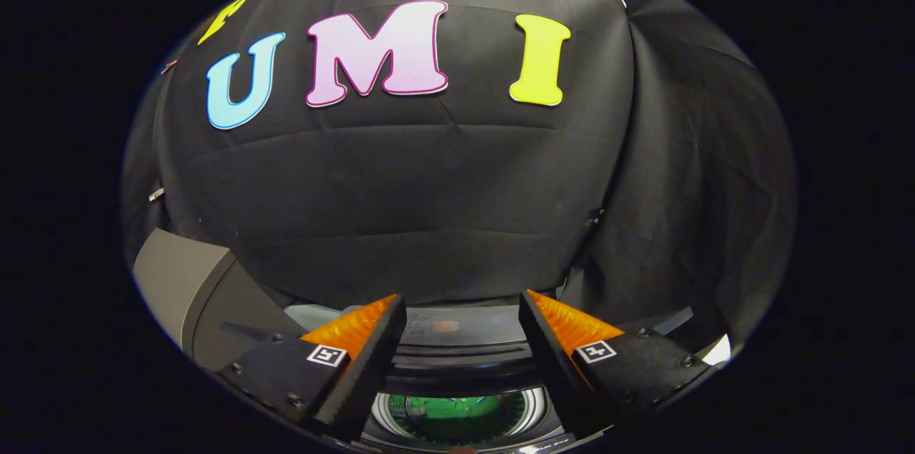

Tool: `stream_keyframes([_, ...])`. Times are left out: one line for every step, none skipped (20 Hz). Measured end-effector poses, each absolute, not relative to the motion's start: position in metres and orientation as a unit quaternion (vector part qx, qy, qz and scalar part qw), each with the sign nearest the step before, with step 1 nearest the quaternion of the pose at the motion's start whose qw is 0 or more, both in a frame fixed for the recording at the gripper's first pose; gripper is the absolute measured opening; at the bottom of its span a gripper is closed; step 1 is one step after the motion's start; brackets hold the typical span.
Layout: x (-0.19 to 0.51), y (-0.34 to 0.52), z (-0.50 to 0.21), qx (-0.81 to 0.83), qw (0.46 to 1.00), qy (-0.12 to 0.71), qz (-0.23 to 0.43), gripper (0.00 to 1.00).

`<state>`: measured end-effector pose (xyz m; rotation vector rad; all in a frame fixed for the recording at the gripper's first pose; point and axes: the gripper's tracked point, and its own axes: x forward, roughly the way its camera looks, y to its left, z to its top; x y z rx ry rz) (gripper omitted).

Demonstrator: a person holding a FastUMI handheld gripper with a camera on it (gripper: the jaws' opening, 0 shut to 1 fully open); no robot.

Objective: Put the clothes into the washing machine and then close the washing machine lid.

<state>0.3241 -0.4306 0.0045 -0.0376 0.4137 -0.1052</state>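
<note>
My gripper [461,307] is open, its two fingers spread wide with nothing between them. Below and between the fingers lies the washing machine [457,357], seen from above. Its round drum opening shows a green garment [450,407] lying inside. The dark back panel of the machine runs across just beyond the fingertips. The lid's position I cannot tell from here.
A grey box-like object [193,289] stands to the left of the left finger. The black cloth wall rises right behind the machine, and a second fold of cloth hangs at the right. A small white patch [718,350] shows past the right finger.
</note>
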Motion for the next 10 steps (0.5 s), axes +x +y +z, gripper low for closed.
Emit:
stream_keyframes([0.323,-0.430,0.004,-0.019,0.977,0.206,-0.052,1.00])
stream_keyframes([0.323,-0.431,0.003,-0.019,0.977,0.208,-0.052,1.00])
stream_keyframes([0.321,-0.431,0.002,-0.021,0.976,0.211,-0.051,1.00])
stream_keyframes([0.320,-0.431,0.002,-0.020,0.976,0.211,-0.050,1.00])
stream_keyframes([0.319,-0.431,0.002,-0.020,0.976,0.211,-0.049,1.00])
stream_keyframes([0.317,-0.430,0.000,-0.018,0.976,0.212,-0.047,1.00])
stream_keyframes([0.315,-0.430,-0.001,-0.018,0.976,0.214,-0.048,1.00])
stream_keyframes([0.309,-0.431,-0.001,-0.018,0.975,0.216,-0.048,1.00])
stream_keyframes([0.304,-0.431,-0.003,-0.018,0.974,0.220,-0.049,1.00])
stream_keyframes([0.301,-0.430,-0.007,-0.018,0.973,0.226,-0.048,1.00])
